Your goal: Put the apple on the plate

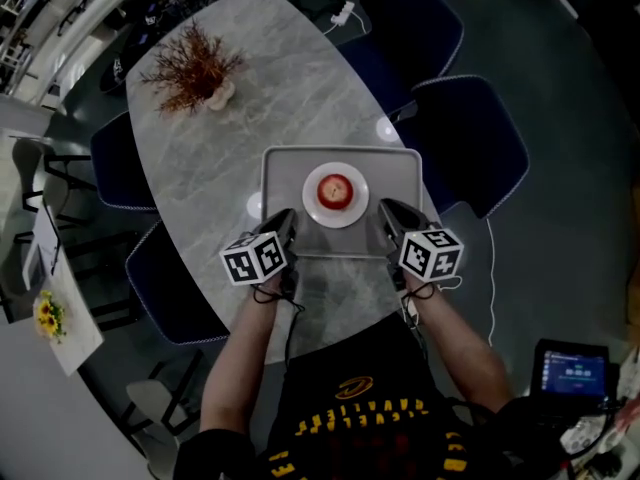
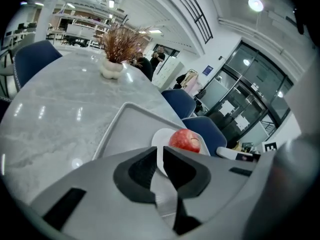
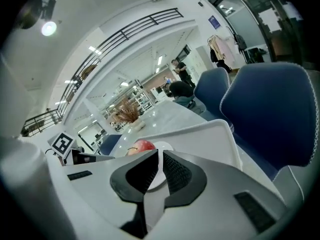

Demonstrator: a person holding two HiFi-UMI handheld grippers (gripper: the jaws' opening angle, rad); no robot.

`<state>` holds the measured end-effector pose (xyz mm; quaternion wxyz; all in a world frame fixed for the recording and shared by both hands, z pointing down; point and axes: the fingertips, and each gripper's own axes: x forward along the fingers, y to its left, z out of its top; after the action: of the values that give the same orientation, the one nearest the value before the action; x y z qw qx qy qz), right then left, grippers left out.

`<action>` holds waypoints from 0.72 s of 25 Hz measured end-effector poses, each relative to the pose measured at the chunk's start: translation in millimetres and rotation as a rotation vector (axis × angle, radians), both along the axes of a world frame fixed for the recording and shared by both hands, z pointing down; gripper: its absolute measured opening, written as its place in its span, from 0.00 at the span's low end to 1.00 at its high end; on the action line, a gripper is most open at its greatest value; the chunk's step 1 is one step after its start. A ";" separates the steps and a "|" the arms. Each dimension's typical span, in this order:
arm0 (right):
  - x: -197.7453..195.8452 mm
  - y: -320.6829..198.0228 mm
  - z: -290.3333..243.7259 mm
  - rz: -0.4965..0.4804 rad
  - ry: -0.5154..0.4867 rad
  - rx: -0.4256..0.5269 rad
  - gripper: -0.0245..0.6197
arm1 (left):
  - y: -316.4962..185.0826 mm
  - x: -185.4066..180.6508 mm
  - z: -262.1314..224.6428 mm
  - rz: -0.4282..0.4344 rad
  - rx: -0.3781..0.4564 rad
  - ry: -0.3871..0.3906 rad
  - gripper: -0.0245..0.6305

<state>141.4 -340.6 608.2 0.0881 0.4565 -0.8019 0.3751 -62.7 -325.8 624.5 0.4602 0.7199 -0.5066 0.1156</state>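
I hold one claw in each hand, and both hang just over the near edge of a gray tray (image 1: 285,163) on the long stone bench (image 1: 225,168). My left claw (image 1: 284,224) is on the left side of the tray and my right claw (image 1: 390,215) is on the right side. They sit across from each other with the plate between them. The two sides of my left claw are only a little bit apart, and it is let go. Nothing is in it. I can see a bit of the plate through the thin gap. My right claw looks the same, with a thin gap and nothing in it. The red apple (image 1: 336,189) sits in the middle of the small white plate (image 1: 311,199). The plate sits in the middle of the tray. Neither claw touches the apple or the plate. The apple stands up by itself, a bit past the tips of both claws. At the far end of the bench there is a dry brown plant (image 1: 195,66) in a small white pot. Dark blue chairs (image 1: 470,138) stand around the bench.
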 end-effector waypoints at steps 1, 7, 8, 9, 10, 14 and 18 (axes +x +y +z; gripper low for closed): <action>-0.4 1.0 -8.3 -0.011 0.005 0.025 0.09 | 3.1 2.6 -9.6 0.009 0.020 -0.011 0.10; -3.5 12.6 -39.6 -0.069 0.027 0.134 0.05 | 17.2 32.0 -60.2 0.085 0.167 -0.030 0.04; -2.3 13.7 -42.8 -0.068 0.027 0.145 0.05 | 18.4 38.0 -67.4 0.100 0.193 -0.024 0.04; -1.2 13.9 -46.2 -0.064 0.023 0.156 0.05 | 19.4 43.3 -74.3 0.116 0.217 -0.021 0.04; -0.5 13.4 -50.0 -0.059 0.019 0.166 0.05 | 20.1 48.0 -80.8 0.133 0.241 -0.022 0.04; 5.1 7.9 -63.2 -0.037 0.021 0.205 0.05 | 21.0 64.0 -98.7 0.190 0.323 -0.045 0.04; -8.4 47.4 -82.4 -0.009 0.074 0.243 0.05 | 59.9 55.3 -114.6 0.258 0.381 -0.064 0.04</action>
<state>133.0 -293.2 525.8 0.0634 0.4738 -0.8397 0.2576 -7.4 -265.9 509.9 0.2809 0.8486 -0.4374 0.0983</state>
